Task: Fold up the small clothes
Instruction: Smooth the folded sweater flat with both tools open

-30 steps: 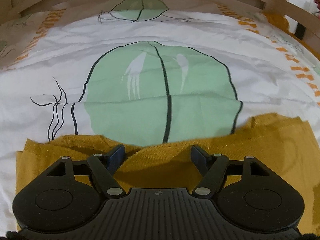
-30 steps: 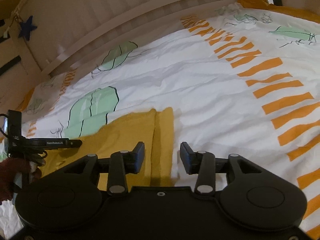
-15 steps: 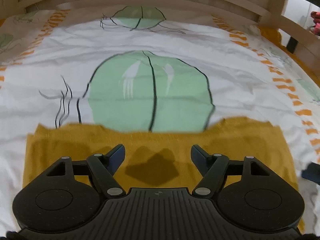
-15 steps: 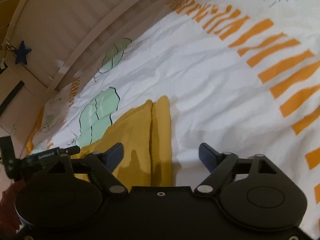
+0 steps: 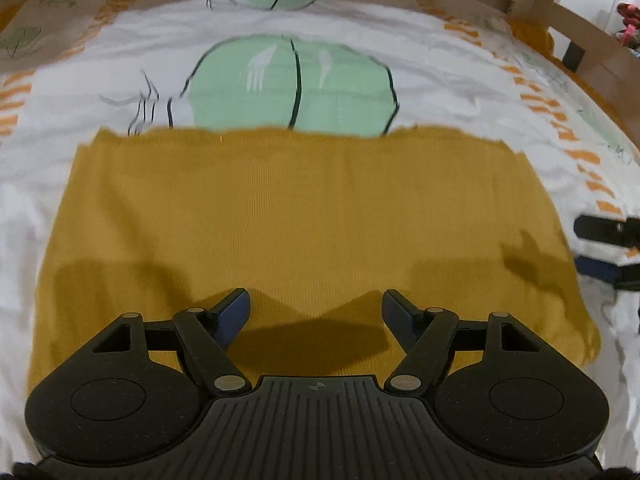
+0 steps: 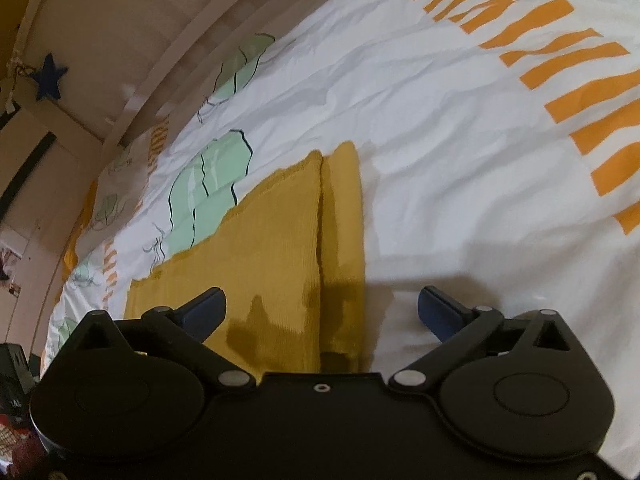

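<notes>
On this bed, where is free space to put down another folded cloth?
The white sheet right of the yellow cloth, up to the orange stripes, is bare. Beyond the cloth's far edge, the green print area is also free. The near middle is crowded: the cloth fills it, with both grippers over it.

Near edge of the mustard-yellow knitted garment (image 5: pixel 304 216): hidden behind the black body of the left gripper (image 5: pixel 316 312) at the bottom of the left wrist view.

Same garment (image 6: pixel 264 248), right wrist view: near end covered by the right gripper (image 6: pixel 320 312); lower left corner runs behind its left finger.

Dark bars (image 5: pixel 608 248), right edge of the left wrist view: cut off by the frame, kind not certain.

Printed white bed cover (image 5: pixel 460 80): far pattern smeared by blur, small line drawings at upper right unreadable.

Black device (image 6: pixel 14 376), lower left edge of the right wrist view: cut off, lettering too small to read.
</notes>
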`<action>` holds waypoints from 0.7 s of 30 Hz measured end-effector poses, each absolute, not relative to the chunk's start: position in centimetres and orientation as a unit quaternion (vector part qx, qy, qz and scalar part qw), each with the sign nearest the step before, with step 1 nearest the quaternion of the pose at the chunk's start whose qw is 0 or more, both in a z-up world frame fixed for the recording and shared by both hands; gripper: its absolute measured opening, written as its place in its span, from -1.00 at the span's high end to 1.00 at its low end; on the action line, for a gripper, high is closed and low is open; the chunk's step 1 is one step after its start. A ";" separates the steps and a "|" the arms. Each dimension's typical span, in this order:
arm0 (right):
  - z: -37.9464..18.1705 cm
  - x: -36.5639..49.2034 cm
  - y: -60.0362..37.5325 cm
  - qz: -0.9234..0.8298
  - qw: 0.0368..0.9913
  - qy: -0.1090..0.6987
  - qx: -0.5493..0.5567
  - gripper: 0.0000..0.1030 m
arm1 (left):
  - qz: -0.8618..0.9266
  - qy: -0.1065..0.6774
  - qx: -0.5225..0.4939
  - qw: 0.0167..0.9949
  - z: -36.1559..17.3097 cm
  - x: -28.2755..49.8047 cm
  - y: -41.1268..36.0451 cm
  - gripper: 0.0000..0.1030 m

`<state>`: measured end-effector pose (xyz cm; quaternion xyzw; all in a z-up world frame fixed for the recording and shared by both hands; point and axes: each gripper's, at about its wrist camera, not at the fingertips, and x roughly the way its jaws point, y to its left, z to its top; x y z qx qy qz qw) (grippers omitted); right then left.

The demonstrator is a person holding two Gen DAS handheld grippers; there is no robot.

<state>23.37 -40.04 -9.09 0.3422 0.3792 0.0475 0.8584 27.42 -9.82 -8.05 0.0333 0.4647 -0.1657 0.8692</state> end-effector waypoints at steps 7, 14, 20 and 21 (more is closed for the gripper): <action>-9.1 23.4 -39.5 0.051 0.856 0.394 0.330 -0.99 | -0.157 0.465 0.050 0.870 -9.6 27.1 -11.0 -0.77; -9.1 23.5 -38.9 0.049 0.862 0.399 0.310 -0.99 | -0.155 0.458 0.046 0.874 -10.7 26.9 -11.7 -1.00; -9.1 23.6 -38.0 0.043 0.870 0.403 0.280 -1.00 | -0.161 0.457 0.047 0.873 -10.8 27.0 -11.6 -1.00; -9.0 23.6 -37.8 0.042 0.872 0.404 0.273 -1.00 | -0.161 0.457 0.048 0.874 -10.9 27.0 -11.6 -1.00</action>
